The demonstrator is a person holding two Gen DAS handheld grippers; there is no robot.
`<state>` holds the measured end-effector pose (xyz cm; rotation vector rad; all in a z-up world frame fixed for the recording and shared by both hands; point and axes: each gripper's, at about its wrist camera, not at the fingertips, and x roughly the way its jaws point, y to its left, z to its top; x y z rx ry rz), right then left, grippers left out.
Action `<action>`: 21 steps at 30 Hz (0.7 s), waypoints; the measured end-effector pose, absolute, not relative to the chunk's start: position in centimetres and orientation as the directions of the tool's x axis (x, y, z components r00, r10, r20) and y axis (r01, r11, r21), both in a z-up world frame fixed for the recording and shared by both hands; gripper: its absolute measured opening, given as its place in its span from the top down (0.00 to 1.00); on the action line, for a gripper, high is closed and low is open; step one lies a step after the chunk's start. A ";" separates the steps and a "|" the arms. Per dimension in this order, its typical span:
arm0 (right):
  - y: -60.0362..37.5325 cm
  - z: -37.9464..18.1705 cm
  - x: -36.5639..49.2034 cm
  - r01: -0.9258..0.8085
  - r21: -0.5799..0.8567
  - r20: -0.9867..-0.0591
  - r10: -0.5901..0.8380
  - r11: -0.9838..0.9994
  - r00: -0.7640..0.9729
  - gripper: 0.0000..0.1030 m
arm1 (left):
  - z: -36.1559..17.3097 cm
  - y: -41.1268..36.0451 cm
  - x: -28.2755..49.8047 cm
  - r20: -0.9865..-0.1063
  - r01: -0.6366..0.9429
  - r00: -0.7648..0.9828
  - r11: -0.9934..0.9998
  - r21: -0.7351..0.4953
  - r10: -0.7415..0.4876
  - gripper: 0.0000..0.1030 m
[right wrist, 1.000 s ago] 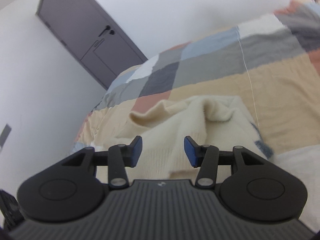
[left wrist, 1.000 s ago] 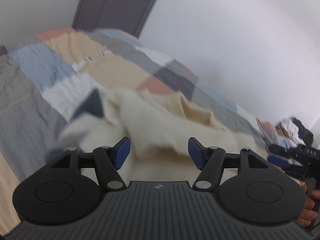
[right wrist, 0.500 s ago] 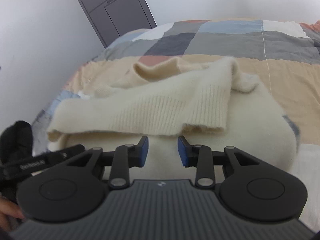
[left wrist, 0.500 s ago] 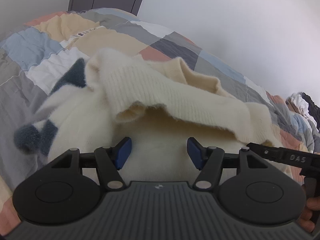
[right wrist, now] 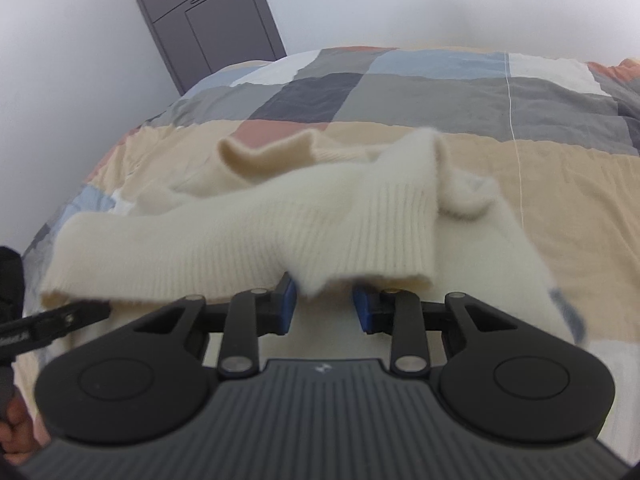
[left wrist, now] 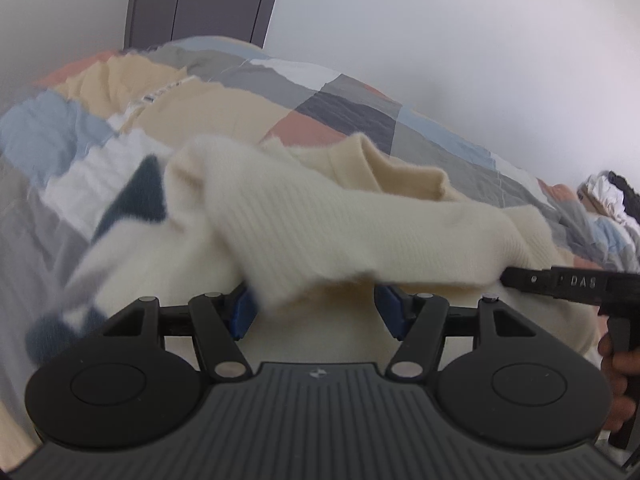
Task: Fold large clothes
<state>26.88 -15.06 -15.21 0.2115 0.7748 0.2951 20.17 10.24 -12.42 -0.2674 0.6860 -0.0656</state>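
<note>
left gripper [left wrist: 316,312] fingers wide apart, right gripper [right wrist: 323,306] fingers narrower but apart, neither clamped. cream sweater [right wrist: 256,232] on the bed [right wrist: 440,92], ribbed hem draped just ahead of both fingertips.

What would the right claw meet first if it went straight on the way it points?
Probably the ribbed hem of the cream knitted sweater, lying just ahead of the right claw; depth is unclear.

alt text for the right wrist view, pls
The right gripper points at the ribbed hem of a cream sweater lying on a patchwork bedspread, blue pads apart with nothing pinched. A grey door stands behind.
</note>
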 end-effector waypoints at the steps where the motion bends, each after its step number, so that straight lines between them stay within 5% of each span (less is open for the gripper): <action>1: -15.2 -15.4 27.5 -0.175 0.302 -0.654 0.337 0.937 0.677 0.68 | -12.4 10.4 20.6 -0.615 -0.024 0.774 0.964 -0.263 -0.149 0.35; 11: -14.6 -15.1 33.0 -0.187 0.316 -0.640 0.355 0.930 0.682 0.67 | -12.6 13.8 25.0 -0.571 -0.014 0.803 0.952 -0.305 -0.171 0.35; 21: -17.5 -17.3 37.8 -0.130 0.534 -0.522 0.447 0.836 0.727 0.64 | -14.0 16.4 28.2 -0.459 -0.008 0.862 0.899 -0.439 -0.216 0.35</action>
